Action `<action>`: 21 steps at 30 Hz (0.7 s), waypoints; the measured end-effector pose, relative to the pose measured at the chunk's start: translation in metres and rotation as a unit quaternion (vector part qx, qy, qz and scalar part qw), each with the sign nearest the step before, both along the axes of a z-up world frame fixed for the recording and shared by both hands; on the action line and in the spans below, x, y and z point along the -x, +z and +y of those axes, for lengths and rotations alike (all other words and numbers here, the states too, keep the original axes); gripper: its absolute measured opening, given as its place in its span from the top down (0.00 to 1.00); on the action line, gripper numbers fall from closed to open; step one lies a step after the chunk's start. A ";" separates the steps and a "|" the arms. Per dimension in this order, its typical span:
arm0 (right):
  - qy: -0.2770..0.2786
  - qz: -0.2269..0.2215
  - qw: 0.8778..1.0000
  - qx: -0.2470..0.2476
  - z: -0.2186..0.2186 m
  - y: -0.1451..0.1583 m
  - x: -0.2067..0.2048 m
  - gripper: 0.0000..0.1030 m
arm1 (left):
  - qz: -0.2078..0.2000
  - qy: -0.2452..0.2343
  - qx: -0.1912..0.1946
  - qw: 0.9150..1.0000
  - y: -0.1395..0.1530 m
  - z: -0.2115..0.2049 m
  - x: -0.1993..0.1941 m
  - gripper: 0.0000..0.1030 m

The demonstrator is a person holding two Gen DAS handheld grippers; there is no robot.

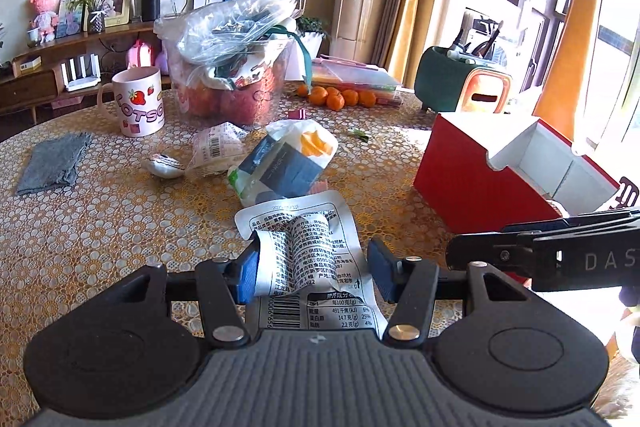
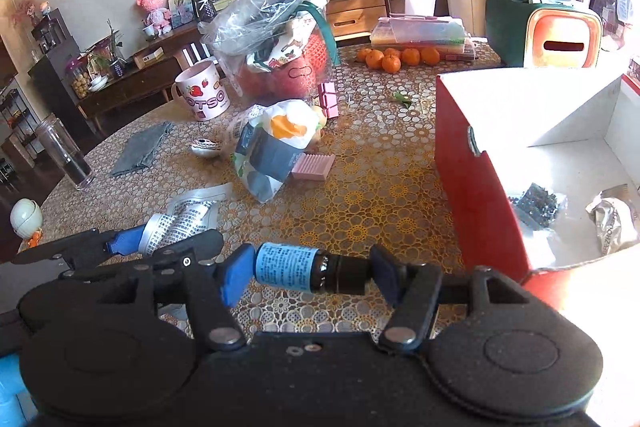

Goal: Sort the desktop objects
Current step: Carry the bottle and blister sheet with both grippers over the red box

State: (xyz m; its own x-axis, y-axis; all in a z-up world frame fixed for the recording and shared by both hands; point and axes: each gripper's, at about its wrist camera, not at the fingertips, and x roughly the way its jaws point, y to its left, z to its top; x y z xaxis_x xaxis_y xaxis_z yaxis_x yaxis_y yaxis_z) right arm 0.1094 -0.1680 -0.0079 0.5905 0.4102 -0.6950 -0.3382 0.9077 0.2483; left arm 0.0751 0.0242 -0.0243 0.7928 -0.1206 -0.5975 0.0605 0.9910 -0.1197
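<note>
Sunlit living-room clutter fills the left wrist view: a dark television on the wall, a low wooden sideboard with a pink toy figure, curtains, and a tall orange giraffe figure by the window. Nearer lies the round worktop, covered in a yellow-and-white lace-pattern cloth. Taking the red box as landmark, with its white inside and open top: left of it lies a soft plastic snack bag, and further left a small barcoded packet, a grey folded cloth and a pink strawberry mug. Behind the box to its left sit small oranges, a clear bulging plastic bag of red fruit, and a green tissue holder. The left gripper has its blue-padded fingers partly closed on a crinkled silver foil packet printed with black text, held up off the cloth, below and left of the box. The packet is pinched into a fold; the left pad clearly presses it, the right pad stands just beside its edge.

From the right wrist view the same box stands at right, its white floor holding a dark beaded item and a crumpled foil wrapper. Left of it lie the snack bag, a ribbed pink block and a clear glass tumbler near the worktop edge. The right gripper clamps a small dark bottle endwise, blue paper label toward the left pad, black ridged cap toward the right, just left of the box's near corner.
</note>
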 end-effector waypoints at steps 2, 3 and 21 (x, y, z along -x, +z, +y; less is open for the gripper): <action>0.002 -0.009 1.000 0.001 -0.007 0.005 0.006 0.39 | -0.003 -0.005 0.001 1.000 0.006 -0.007 0.003 0.47; 0.003 -0.013 1.000 0.001 -0.011 0.008 0.009 0.39 | -0.006 -0.007 0.000 1.000 0.009 -0.012 0.005 0.47; -0.032 -0.053 0.998 0.002 -0.093 0.028 0.011 0.39 | -0.034 -0.065 -0.014 0.997 0.040 -0.090 0.002 0.47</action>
State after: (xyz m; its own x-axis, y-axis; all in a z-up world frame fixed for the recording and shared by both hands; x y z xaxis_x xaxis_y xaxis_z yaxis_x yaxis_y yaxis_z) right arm 0.0982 -0.2613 0.0200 0.6851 0.3667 -0.6294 -0.3036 0.9292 0.2109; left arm 0.0730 -0.0660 0.0155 0.8107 -0.2089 -0.5470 0.1955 0.9771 -0.0835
